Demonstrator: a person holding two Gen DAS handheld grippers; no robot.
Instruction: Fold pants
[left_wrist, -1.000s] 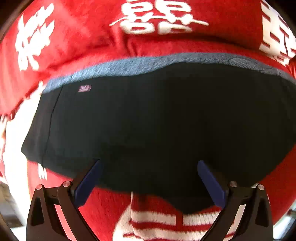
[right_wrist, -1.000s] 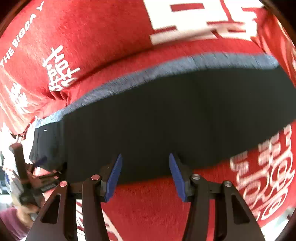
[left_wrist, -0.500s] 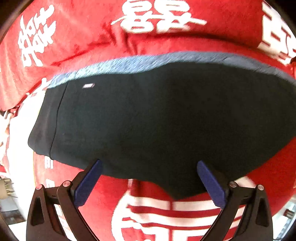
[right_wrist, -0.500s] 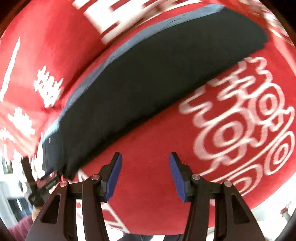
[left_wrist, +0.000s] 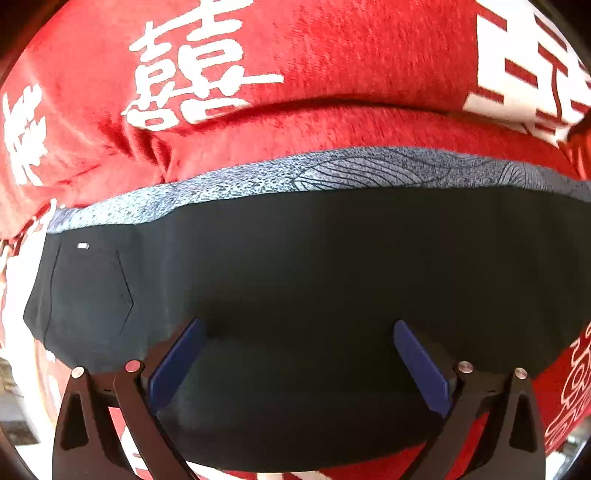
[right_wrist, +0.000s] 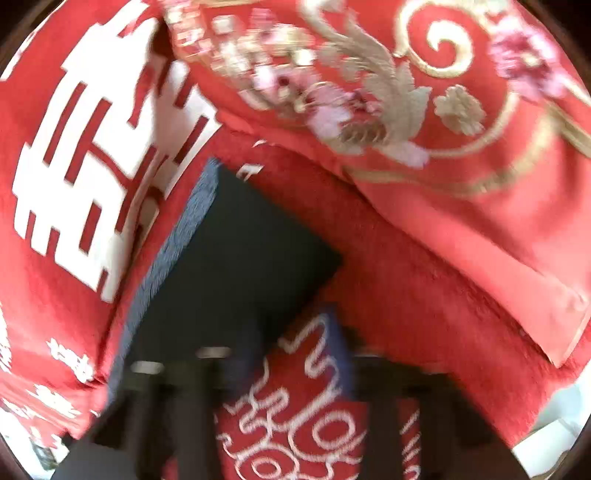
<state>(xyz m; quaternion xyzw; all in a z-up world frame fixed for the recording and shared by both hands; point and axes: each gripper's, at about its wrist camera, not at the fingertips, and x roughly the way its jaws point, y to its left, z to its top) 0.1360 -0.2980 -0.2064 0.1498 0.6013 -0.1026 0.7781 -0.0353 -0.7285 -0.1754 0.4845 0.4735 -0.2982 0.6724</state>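
Observation:
Black pants (left_wrist: 314, 277) lie flat on a red blanket (left_wrist: 351, 66), with a grey-blue patterned strip (left_wrist: 332, 173) along their far edge. A small white tag (left_wrist: 83, 245) marks the left end. My left gripper (left_wrist: 299, 354) hovers open over the near part of the pants, nothing pinched. In the right wrist view, which is blurred, the squared end of the pants (right_wrist: 240, 266) lies just ahead. My right gripper (right_wrist: 299, 354) is over the blanket (right_wrist: 388, 295) beside that end. Its jaws are closing, a gap still shows, and nothing is between them.
The blanket carries large white characters (left_wrist: 192, 74) and has a raised fold behind the pants. A red embroidered pillow or quilt (right_wrist: 443, 129) with gold and pink flowers lies past the pants' end at the upper right. Pale floor (right_wrist: 554, 424) shows beyond the blanket's edge.
My left gripper shifted over the pants, so the cloth now fills the space between its fingers. The right gripper swept along to the pants' end and rolled; the embroidered pillow came into view.

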